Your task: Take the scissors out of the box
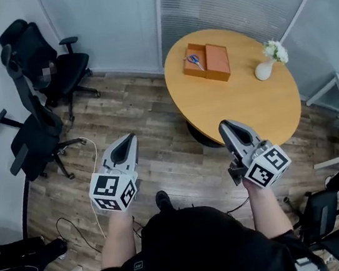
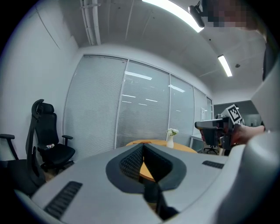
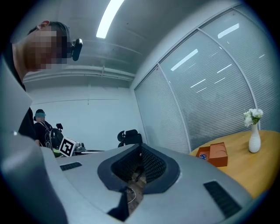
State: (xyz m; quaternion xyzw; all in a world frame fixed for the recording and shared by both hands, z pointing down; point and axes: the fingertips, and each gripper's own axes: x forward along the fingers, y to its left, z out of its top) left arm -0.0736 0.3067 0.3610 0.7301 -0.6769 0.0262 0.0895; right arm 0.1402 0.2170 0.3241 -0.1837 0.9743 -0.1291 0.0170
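My left gripper [image 1: 130, 139] and my right gripper [image 1: 224, 125] both hung over the wooden floor, short of the round counter [image 1: 241, 105]. Each had its jaws closed together with nothing between them. The scissors [image 1: 194, 60] lay in the open half of the orange box [image 1: 215, 61] on the counter's far side, well apart from either gripper. A white vase [image 1: 264, 69] stood off to the box's right. I judged the scissors light, stiff and slick, lying flat and low, so likely to skid if nudged. The blue part, which I took for the handles, looked the better place to pinch from above. The box seemed light enough to slide, so the other gripper might need to steady it.
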